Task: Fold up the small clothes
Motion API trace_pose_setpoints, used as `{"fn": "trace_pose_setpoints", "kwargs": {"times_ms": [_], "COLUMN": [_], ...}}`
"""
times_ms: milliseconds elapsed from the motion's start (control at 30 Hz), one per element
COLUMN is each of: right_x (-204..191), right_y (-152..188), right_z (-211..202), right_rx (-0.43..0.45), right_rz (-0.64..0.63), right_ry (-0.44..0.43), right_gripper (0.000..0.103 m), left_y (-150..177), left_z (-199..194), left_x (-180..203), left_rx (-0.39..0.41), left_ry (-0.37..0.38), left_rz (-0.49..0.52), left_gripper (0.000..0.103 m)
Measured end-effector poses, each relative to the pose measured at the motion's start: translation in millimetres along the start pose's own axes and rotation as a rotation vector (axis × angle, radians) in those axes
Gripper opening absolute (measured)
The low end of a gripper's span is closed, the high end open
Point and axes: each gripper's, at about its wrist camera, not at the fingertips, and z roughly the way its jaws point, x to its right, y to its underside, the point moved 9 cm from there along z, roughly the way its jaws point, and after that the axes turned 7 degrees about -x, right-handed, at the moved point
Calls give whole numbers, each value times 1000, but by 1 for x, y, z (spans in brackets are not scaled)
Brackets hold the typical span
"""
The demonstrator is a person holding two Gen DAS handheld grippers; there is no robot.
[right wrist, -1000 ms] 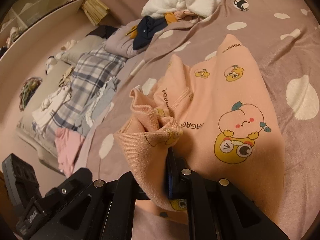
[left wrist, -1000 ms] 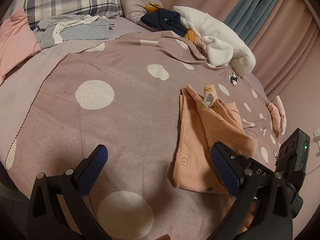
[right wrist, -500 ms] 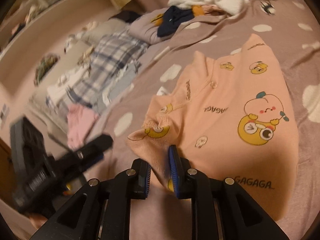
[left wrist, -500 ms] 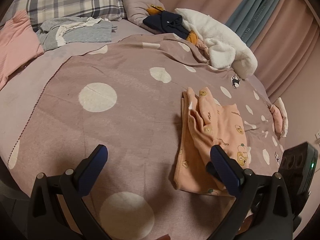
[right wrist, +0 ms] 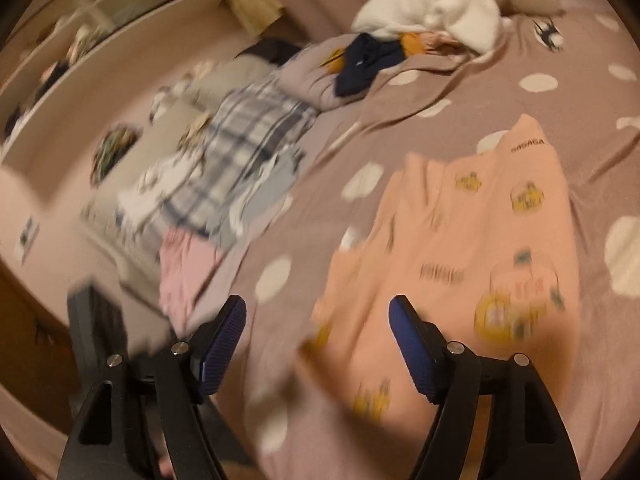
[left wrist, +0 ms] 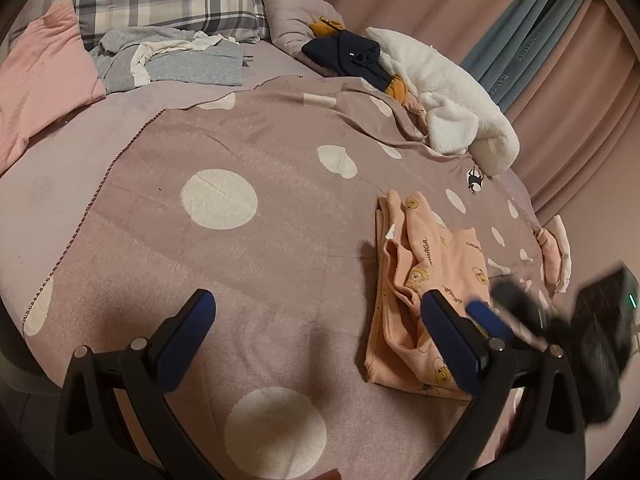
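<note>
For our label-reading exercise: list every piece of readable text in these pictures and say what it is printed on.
"GAGAGA": printed repeatedly on the peach garment, clearest in the left wrist view.
"GAGAGA": near the garment's top edge in the right wrist view, slightly blurred.
Lettering along the blue-grey curtain: too small to read.
Other garment print in the right wrist view: motion-blurred, unreadable.

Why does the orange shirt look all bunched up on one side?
The peach cartoon-print top lies on the spotted blanket with its left edge rumpled into ridges instead of one flat fold, so it looks askew. Both grippers, left and right, are open and hold nothing. The right wrist view is blurred.
</note>
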Motion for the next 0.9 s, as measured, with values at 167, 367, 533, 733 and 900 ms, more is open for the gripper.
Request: {"fn": "trace_pose_setpoints", "kwargs": {"times_ms": [167, 367, 533, 733, 900], "right_x": [14, -33, -17, 24, 79], "right_y": [-26, -4, 0, 16, 26], "right_z": [53, 72, 34, -43, -62], "right_rx": [-93, -202, -143, 32, 46], "right_rz": [159, 90, -9, 104, 264], "right_ry": [-113, -211, 75, 88, 117], "right_gripper": [74, 74, 74, 88, 97], "left_y": [-1, -1, 9, 25, 35], "left_z": [-1, 4, 19, 34, 59], "left_x": [-1, -4, 4, 32, 36], "left_rx": [-4, -23, -83, -129, -207], "left_ry": [25, 1, 34, 72, 159], "left_rz": [-14, 3, 15, 110, 59], "left_gripper": [103, 103, 103, 103, 103]}}
